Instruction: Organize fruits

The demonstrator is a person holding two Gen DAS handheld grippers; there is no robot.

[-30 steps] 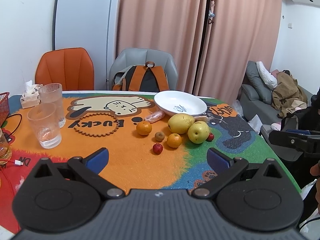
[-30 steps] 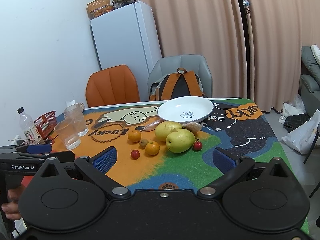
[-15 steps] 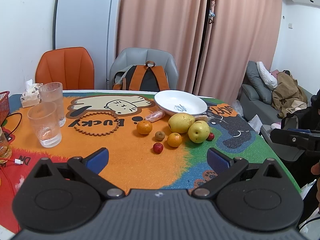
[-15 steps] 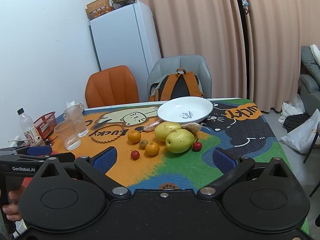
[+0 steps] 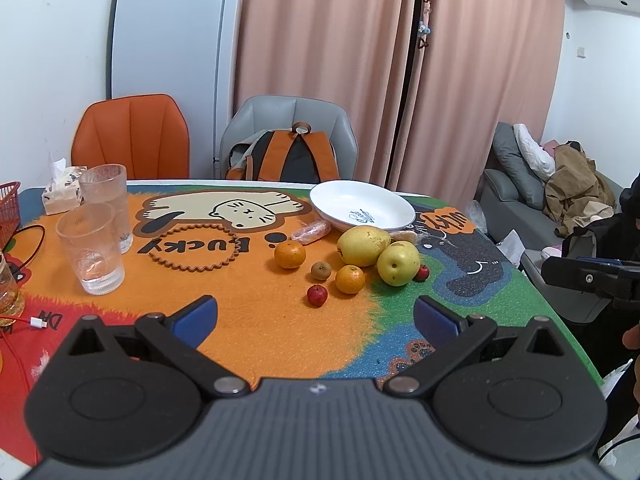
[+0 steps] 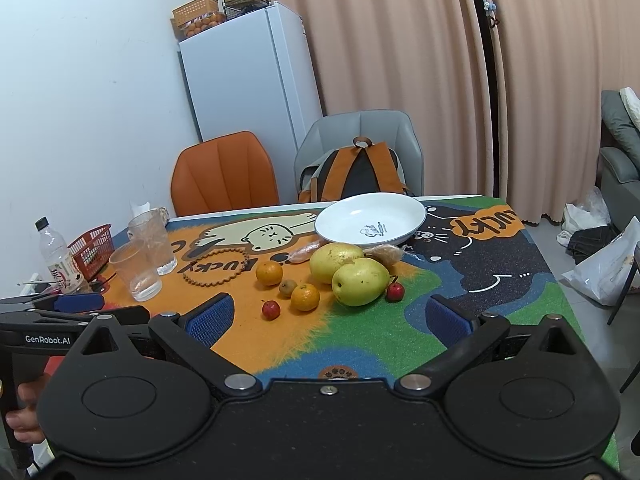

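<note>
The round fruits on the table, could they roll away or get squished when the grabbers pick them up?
Maybe. The two big yellow pears lean against each other, so lifting one could send the other rolling into the small red fruit beside it. The tiny red fruit nearer the front may slip from wide pads. The shallow white plate has a low rim, so piled fruit could roll out.
</note>
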